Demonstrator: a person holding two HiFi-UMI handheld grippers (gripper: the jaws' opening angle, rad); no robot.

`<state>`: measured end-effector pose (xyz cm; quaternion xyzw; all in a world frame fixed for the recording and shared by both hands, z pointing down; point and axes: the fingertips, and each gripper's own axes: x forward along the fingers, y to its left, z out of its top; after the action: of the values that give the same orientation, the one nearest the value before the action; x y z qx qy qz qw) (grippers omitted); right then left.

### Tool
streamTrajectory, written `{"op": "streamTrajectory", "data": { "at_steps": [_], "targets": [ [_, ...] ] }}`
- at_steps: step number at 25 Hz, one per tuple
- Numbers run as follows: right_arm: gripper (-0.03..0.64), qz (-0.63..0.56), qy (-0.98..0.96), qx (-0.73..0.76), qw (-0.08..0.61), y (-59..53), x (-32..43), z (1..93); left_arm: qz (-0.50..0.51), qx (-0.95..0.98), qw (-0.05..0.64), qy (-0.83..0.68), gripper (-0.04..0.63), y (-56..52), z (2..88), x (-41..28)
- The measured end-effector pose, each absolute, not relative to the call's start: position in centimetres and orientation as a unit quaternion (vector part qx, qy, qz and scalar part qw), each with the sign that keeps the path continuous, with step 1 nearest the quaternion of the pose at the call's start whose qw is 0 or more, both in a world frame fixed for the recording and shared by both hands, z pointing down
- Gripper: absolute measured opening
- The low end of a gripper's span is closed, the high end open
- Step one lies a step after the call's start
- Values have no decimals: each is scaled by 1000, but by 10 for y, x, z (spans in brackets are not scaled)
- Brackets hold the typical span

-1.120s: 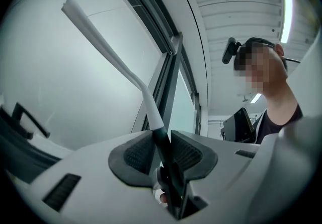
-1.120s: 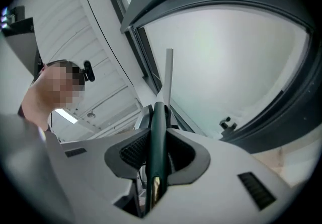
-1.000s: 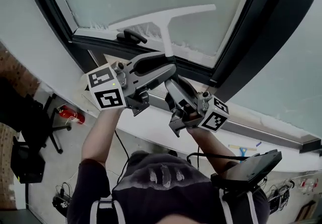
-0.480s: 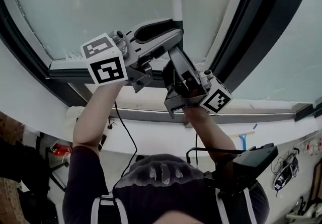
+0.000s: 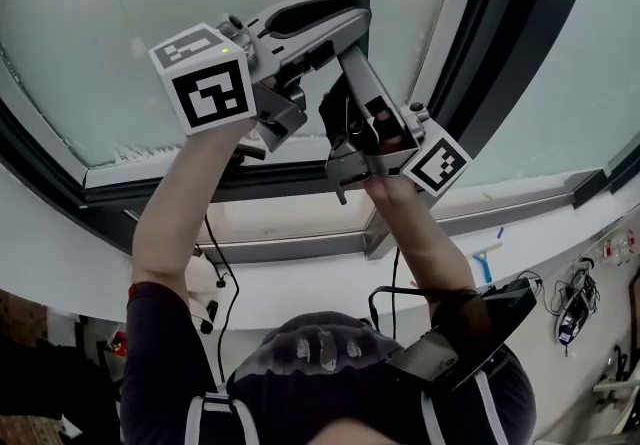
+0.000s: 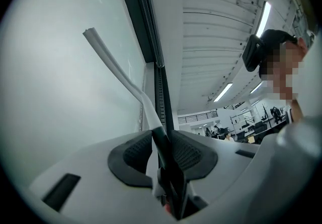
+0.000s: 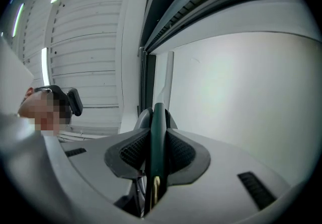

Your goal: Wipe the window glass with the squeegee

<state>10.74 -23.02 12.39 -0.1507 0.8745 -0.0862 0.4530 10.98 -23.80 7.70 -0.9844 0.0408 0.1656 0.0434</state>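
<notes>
The squeegee has a white blade (image 6: 107,59) lying on the frosted window glass (image 6: 55,97) and a dark handle (image 6: 162,140). Both grippers hold that handle, raised high against the pane. My left gripper (image 6: 161,137) is shut on it, its pads pressing both sides. Just below, my right gripper (image 7: 157,127) is shut on the dark green handle (image 7: 158,117), with the white stem (image 7: 168,74) rising ahead. In the head view the left gripper (image 5: 348,21) and right gripper (image 5: 345,73) meet in front of the glass (image 5: 150,43); the blade is out of sight past the top edge.
A dark window frame (image 5: 485,43) runs diagonally at the right, and a dark lower rail (image 5: 150,195) crosses below my arms. A second pane (image 5: 580,63) lies to the right. Far below are a white sill (image 5: 300,278), cables and a small blue tool (image 5: 485,261).
Both grippers have risen together up the pane with the squeegee. The blade, in the head view before, has passed beyond its top edge.
</notes>
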Motion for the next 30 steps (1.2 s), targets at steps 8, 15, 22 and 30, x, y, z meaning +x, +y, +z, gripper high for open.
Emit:
{"op": "streamTrajectory", "data": {
  "at_steps": [8, 15, 22, 30],
  "targets": [
    [97, -103, 861, -136, 479, -255, 118, 100, 168, -985, 29, 39, 120, -264, 53, 123],
    [97, -107, 874, -124, 459, -275, 121, 81, 189, -980, 30, 57, 114, -283, 35, 125],
    [96, -102, 874, -120, 460, -276, 124, 78, 195, -979, 22, 60, 110, -286, 32, 124],
    [97, -103, 870, -120, 466, -277, 126, 80, 209, -977, -8, 33, 110, -285, 34, 128]
  ]
}}
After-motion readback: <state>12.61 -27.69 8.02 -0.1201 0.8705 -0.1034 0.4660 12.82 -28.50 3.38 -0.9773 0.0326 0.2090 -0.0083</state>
